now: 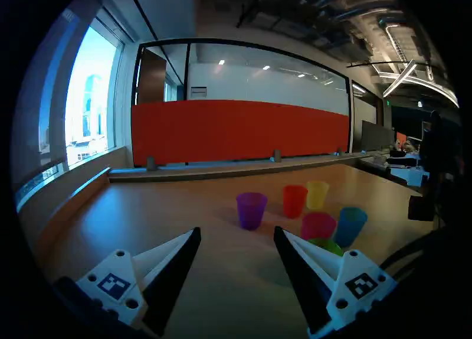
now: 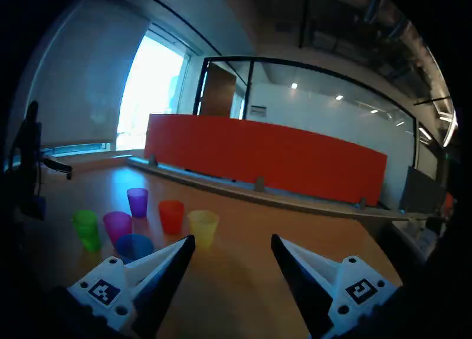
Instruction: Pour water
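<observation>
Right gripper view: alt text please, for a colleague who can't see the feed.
The right gripper hangs open and empty above a wooden table. Six plastic cups stand clustered ahead to its left: purple cup, red cup, yellow cup, pink cup, green cup, blue cup. An orange partition lines the table's far edge.

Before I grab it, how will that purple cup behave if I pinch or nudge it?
The purple cup looks like thin translucent plastic, so probably light and liable to flex under a hard squeeze. It stands upright on the smooth table, tapering toward its base, so a nudge would likely slide or tip it.
</observation>
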Available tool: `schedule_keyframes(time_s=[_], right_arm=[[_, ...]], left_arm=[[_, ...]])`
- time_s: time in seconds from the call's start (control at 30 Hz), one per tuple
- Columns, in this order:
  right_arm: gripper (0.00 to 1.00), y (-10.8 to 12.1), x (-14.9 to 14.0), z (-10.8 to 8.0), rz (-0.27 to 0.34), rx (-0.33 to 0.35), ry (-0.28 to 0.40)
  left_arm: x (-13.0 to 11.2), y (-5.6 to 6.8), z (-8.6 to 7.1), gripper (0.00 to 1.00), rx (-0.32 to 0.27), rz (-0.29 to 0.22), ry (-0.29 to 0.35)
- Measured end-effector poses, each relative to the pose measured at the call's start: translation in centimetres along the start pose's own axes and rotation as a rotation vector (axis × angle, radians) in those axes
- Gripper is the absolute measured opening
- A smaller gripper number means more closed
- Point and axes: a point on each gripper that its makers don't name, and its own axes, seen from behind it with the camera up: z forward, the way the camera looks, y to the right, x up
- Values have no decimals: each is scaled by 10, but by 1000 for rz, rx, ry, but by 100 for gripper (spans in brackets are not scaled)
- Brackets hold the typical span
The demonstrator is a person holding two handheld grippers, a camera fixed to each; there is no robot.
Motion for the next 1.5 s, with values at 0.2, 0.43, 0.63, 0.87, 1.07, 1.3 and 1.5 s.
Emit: schedule_keyframes(time_s=[0.2, 0.43, 0.63, 0.87, 1.07, 1.3, 1.5], right_arm=[[100, 18, 10, -1, 46, -114, 68], [100, 31, 8, -5, 83, -203, 111], [100, 40, 13, -8, 141, -255, 147], [100, 50, 11, -10, 244, -293, 157], [99, 50, 8, -11, 297, -281, 130], [99, 53, 21, -8, 252, -282, 140], [99, 40, 38, -2, 185, -251, 160]], left_arm=[[19, 4, -2, 92, 37, -13, 74], [24, 4, 0, 91, 73, -37, 110], [28, -1, 0, 92, 116, -48, 142], [34, -4, -2, 92, 155, -40, 174], [30, -7, -1, 92, 184, -46, 195], [36, -14, -1, 92, 225, -48, 229], [37, -12, 0, 92, 247, -57, 253]])
